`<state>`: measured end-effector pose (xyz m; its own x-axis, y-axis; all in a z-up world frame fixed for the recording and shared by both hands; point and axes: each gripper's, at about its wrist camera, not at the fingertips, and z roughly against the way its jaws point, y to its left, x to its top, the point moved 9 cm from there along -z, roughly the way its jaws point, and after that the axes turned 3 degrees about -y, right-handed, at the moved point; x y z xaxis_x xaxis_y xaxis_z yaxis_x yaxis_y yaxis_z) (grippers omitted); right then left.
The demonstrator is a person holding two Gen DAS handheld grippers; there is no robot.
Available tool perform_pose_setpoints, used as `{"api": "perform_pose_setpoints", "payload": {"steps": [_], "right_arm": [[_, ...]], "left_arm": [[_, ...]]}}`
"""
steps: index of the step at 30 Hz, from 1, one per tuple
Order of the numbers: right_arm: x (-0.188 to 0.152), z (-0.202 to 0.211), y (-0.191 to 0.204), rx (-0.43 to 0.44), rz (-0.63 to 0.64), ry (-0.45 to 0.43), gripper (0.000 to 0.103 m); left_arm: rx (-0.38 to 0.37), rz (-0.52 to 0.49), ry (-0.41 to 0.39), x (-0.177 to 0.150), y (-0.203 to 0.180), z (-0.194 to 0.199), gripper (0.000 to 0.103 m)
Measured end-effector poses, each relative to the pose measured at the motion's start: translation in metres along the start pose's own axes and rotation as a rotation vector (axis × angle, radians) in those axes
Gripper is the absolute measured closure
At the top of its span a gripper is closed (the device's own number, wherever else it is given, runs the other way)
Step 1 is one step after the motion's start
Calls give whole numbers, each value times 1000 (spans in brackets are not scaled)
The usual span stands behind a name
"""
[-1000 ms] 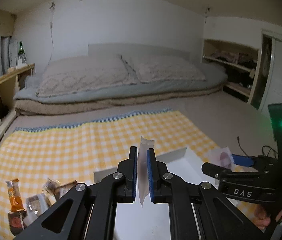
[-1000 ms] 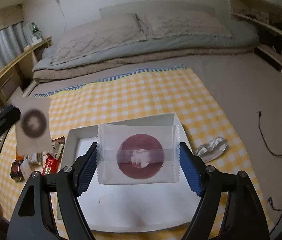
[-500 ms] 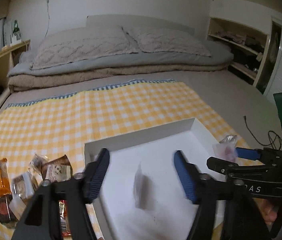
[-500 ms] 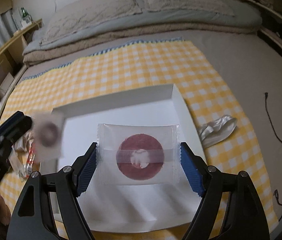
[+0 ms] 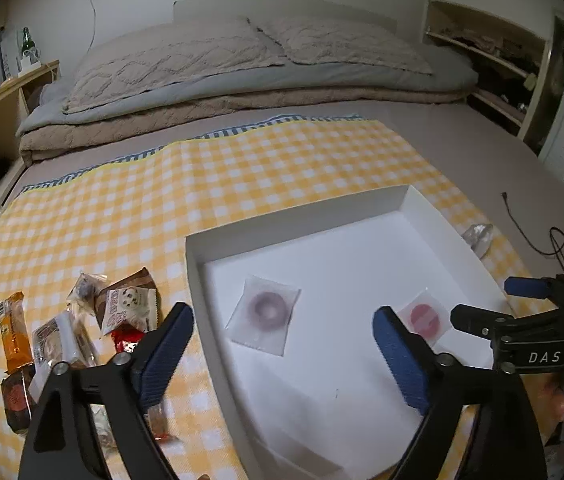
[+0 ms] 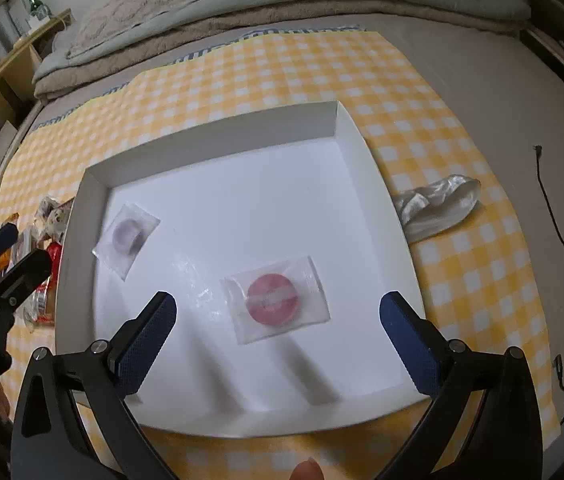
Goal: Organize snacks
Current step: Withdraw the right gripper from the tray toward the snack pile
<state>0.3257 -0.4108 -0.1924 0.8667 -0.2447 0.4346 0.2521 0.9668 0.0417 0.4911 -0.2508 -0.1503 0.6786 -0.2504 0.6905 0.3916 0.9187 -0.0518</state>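
Snacks first: two clear-wrapped ring snacks are lying flat inside the white tray [image 6: 218, 148] on the yellow checked cloth [image 6: 282, 68]. The dark ring packet [image 6: 126, 236] sits near the tray's left wall, and the red ring packet [image 6: 278, 300] lies more toward the middle-right of the tray floor. They're well apart from each other.

The right gripper [image 6: 278, 336] has its jaws spread wide, having just been opening, and nothing is pinched between them. The red ring packet lies on the tray below and just ahead of the gap, touching neither blue pad.

Same story with the left gripper [image 5: 283, 350]: its jaws have just been opening too and stand wide with nothing in them. From the left wrist view the dark ring packet [image 5: 264, 314] lies on the tray floor just ahead of the gap between the jaws, clear of both pads, while the red ring packet [image 5: 423, 318] peeks out beside the right-hand jaw.

The rest of the snack pile [image 5: 82, 320] is outside the tray on the cloth, to its left. A crumpled clear wrapper [image 6: 437, 204] lies on the cloth past the tray's right side.
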Motion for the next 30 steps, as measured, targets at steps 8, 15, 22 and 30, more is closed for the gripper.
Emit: {"api": "perform_pose_setpoints", "payload": {"steps": [8,15,22,30], "right_arm": [[-4,19,3,-30,13,-59,0],[-9,34,9,-44,3,-95,0],[-18,40,14,-49,4,-95,0],[-14,54,44,-23,24,-164,0]], "left_arm": [[7,3,-7,-16,6,19,0],[6,12,1,-26,15,38,0],[15,8,7,-37,30,58,0],[42,24,-5,-45,67,92,0]]}}
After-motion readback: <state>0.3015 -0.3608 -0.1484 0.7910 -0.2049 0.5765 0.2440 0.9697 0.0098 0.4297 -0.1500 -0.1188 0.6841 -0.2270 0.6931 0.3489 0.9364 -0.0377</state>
